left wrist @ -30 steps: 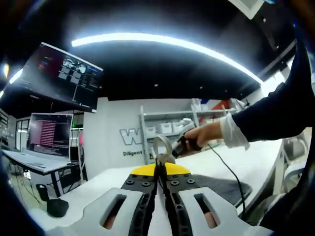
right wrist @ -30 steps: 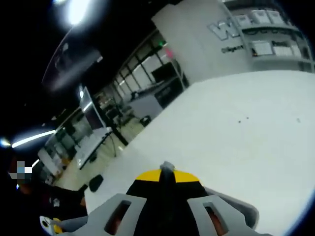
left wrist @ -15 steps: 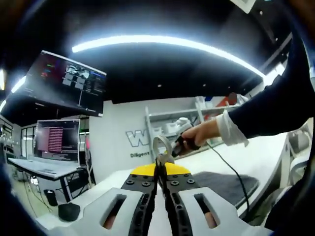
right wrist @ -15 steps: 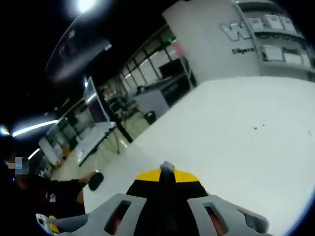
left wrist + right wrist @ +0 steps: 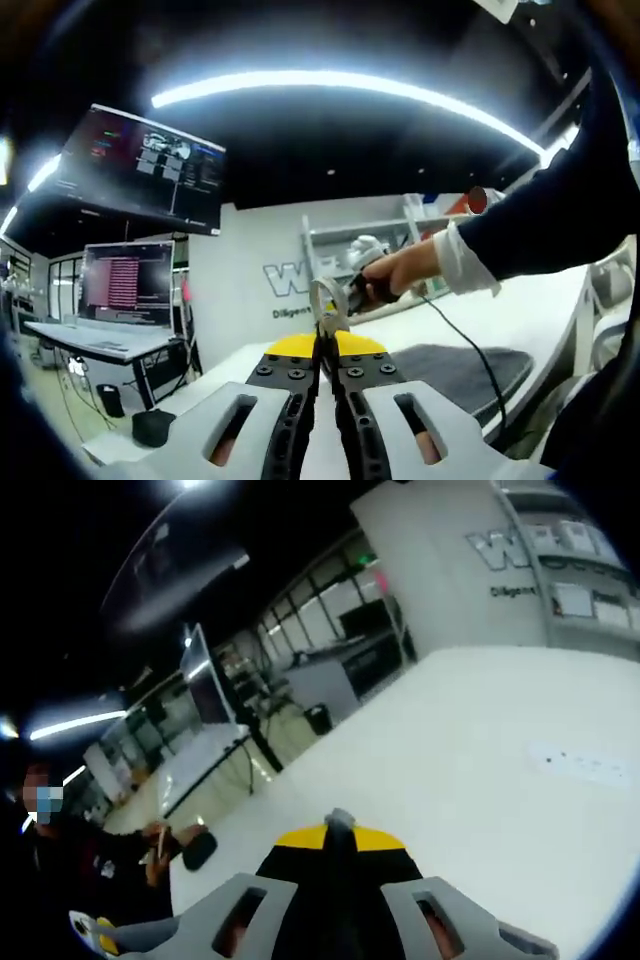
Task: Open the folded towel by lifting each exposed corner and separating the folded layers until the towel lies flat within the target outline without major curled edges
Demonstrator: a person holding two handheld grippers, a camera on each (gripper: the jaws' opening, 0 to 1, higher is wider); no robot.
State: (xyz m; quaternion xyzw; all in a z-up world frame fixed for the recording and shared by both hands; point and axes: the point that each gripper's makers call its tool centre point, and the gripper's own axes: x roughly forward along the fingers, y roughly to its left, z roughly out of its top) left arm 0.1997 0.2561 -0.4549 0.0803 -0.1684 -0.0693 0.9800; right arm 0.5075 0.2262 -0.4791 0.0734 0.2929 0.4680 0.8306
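Note:
A dark grey towel (image 5: pixel 455 362) lies on the white table (image 5: pixel 540 320), to the right of and beyond my left gripper (image 5: pixel 326 342). That gripper is shut, its yellow-tipped jaws pressed together with nothing seen between them, raised above the table. Just past its tip, a hand (image 5: pixel 400 270) in a dark sleeve with a white cuff holds the other gripper's handle, and a black cable (image 5: pixel 468 345) trails from it across the towel. In the right gripper view my right gripper (image 5: pixel 338 828) is shut too, pointing out over bare white table (image 5: pixel 480 780).
Monitors (image 5: pixel 130 285) and a desk stand at the left; a shelf unit (image 5: pixel 350 250) lines the back wall. A black object (image 5: pixel 152 428) lies near the table's left edge. A seated person (image 5: pixel 90 865) is at the lower left of the right gripper view.
Both views have shifted a little with the hands. The hand with the other gripper sits slightly higher in the left gripper view. Both grippers stay shut.

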